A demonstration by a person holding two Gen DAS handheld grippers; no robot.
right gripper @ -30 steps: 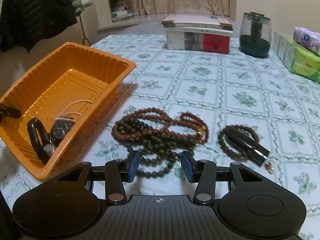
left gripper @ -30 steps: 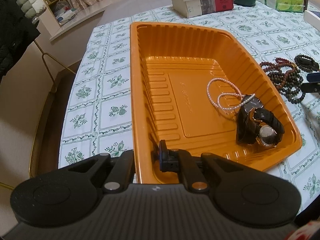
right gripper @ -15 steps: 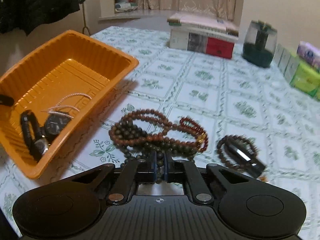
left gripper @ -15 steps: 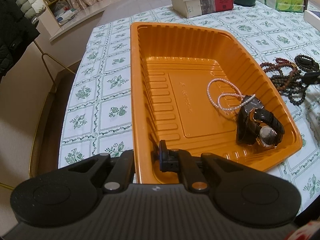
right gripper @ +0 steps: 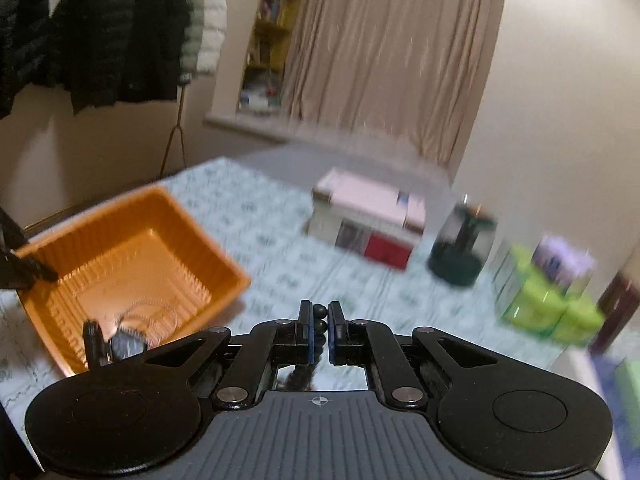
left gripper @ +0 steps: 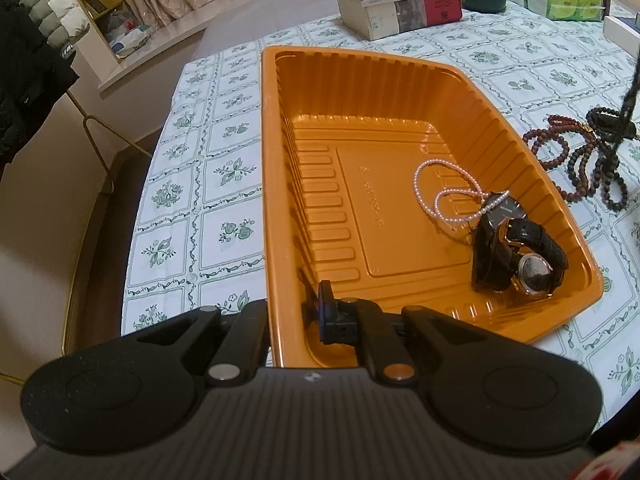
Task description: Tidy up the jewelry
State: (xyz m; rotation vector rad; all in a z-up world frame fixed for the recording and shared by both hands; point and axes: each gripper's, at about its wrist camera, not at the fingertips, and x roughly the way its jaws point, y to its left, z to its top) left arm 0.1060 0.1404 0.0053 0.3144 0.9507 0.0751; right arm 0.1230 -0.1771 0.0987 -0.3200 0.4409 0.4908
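On the left, the left gripper (left gripper: 298, 316) is clamped tight on the near wall of the orange tray (left gripper: 276, 168), one finger outside the rim and the other inside it. Ahead of that gripper and to its right, inside the tray, a thin string of pearls (left gripper: 444, 196) lies looped on the floor, touching a dark-faced watch (left gripper: 500, 210); just nearer the gripper, against the tray's right wall, a second watch with a black strap (left gripper: 532, 262) rests on its side. Beyond the tray's right wall, well to the right of the left gripper, reddish-brown and dark bead strings (left gripper: 576, 160) lie in a heap on the flowered tablecloth (left gripper: 224, 204), and one dark strand (left gripper: 624, 112) rises from the heap toward the upper edge of the view. Far ahead stands a stack of books (left gripper: 400, 4). In the blurred right wrist view, the right gripper (right gripper: 319, 330) is pinched narrow on a strand of dark round beads (right gripper: 320, 322), which shows between the pads and hangs down behind them. The tray (right gripper: 132, 256) sits ahead and to the left of this gripper, the books (right gripper: 368, 220) ahead to the right, then a dark jar (right gripper: 460, 248) and green packets (right gripper: 548, 300).
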